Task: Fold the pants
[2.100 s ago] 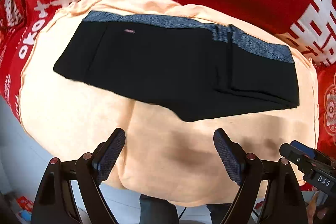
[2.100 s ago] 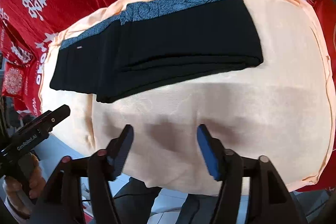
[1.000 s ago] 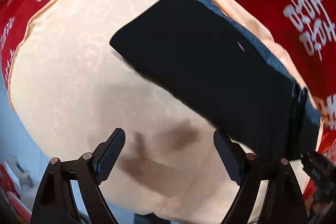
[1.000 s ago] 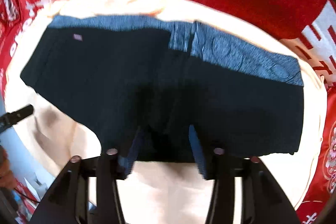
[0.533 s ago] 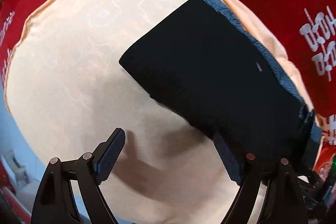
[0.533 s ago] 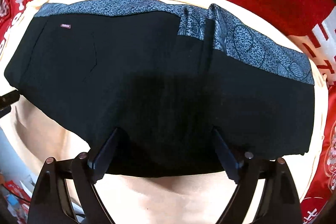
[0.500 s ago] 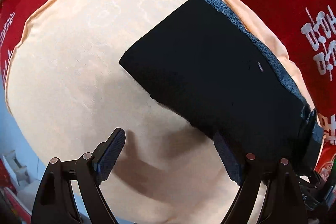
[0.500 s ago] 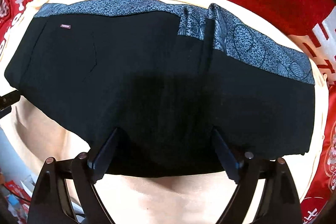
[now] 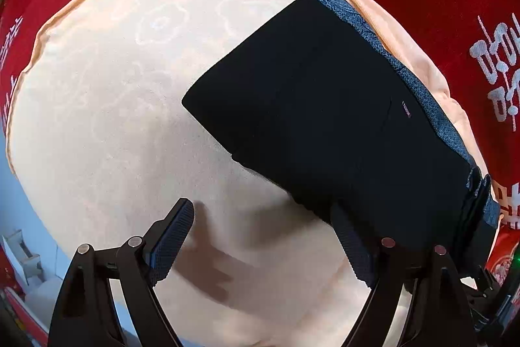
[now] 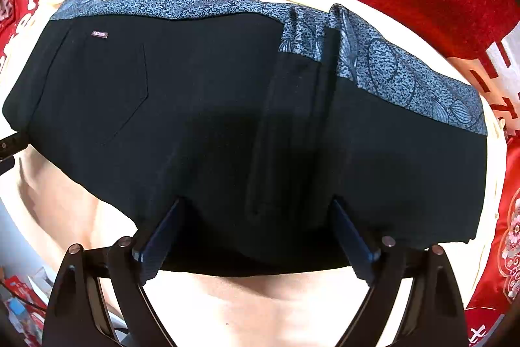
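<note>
The black pants [image 9: 325,126] with a blue patterned waistband [image 10: 208,4] lie folded on a peach cloth [image 9: 113,106]. In the right wrist view the pants [image 10: 227,126] fill the middle, with a small label near the left pocket. My left gripper [image 9: 263,236] is open over the peach cloth, its right finger [image 9: 351,246] at the near edge of the pants. My right gripper [image 10: 256,230] is open, both fingers over the near folded edge of the pants, holding nothing.
A red cloth with white characters [image 9: 455,5] surrounds the peach cloth [image 10: 260,308] on the far side and the sides. The peach cloth's near edge drops off to a pale floor [image 9: 19,200] at the left.
Both grippers moved in from the near side. The right one closed in over the pants' near edge and opened wider. The left one swung left toward the pants' left end.
</note>
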Action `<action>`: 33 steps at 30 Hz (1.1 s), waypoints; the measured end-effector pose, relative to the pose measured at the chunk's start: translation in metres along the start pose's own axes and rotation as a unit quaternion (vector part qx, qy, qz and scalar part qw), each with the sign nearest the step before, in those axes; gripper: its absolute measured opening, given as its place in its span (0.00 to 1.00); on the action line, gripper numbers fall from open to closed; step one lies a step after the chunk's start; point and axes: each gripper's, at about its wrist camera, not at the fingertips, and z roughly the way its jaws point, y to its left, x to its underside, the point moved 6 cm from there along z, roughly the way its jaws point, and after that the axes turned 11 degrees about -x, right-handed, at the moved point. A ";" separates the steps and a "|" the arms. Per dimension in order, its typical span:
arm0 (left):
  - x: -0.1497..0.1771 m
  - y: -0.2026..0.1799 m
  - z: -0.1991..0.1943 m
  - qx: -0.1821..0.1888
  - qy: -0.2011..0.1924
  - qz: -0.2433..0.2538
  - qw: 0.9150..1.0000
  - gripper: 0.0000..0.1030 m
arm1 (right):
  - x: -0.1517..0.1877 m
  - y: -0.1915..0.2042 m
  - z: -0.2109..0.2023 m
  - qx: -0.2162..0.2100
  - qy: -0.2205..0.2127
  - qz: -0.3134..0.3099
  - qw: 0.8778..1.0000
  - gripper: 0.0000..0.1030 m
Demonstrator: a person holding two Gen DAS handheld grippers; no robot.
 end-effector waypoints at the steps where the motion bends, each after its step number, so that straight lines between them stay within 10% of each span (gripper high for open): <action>1: 0.000 -0.001 0.000 -0.001 0.000 0.001 1.000 0.84 | -0.005 0.015 0.008 0.001 0.000 0.000 1.000 0.90; 33: -0.011 0.001 0.014 0.046 0.002 -0.013 0.999 0.84 | -0.006 0.016 0.008 0.000 0.000 0.002 1.000 0.91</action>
